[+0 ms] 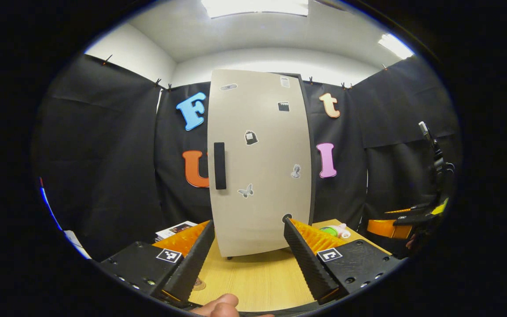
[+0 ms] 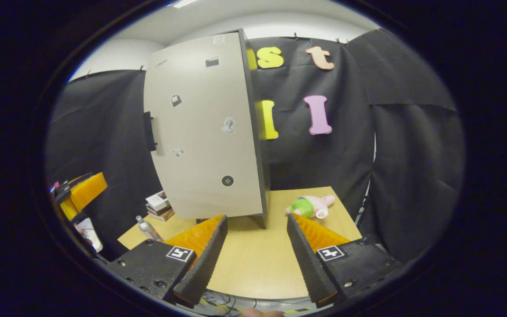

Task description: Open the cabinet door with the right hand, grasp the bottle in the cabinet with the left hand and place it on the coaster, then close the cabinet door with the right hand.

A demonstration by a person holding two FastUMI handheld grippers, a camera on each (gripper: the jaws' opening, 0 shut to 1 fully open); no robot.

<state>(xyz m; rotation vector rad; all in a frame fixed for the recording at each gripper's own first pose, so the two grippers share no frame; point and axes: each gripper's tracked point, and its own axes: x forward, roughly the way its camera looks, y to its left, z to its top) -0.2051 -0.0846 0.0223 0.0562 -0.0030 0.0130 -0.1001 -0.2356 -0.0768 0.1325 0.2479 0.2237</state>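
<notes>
in the left gripper view your left gripper (image 1: 249, 246) sits at the bottom of the frame with its fingers well apart and nothing between them, held above the light wooden table (image 1: 258, 277). straight ahead, in the middle of the frame, stands the tall beige cabinet (image 1: 260, 167) with small stickers on its door; the door is shut, and its black vertical handle (image 1: 220, 165) is on the door's left edge. a small round coaster (image 1: 199, 284) lies on the table at the lower left, partly hidden by your left finger. at the far right edge of this view you can see your right gripper (image 1: 405, 222), raised beside the table.

in the right gripper view your right gripper (image 2: 255, 246) is at the bottom of the frame, fingers also spread wide and empty, over the table's (image 2: 258, 259) near edge. the cabinet (image 2: 205, 132) fills the upper middle, seen at an angle, its handle (image 2: 149, 131) on the left side of the door, well apart from your fingers. a silver bottle (image 2: 144, 226) stands on the table at the lower left, near a small stack of books (image 2: 160, 206). a green and pink plush toy (image 2: 311, 205) lies on the table to the right of the cabinet. your left gripper (image 2: 79, 193) shows at the left edge.
</notes>
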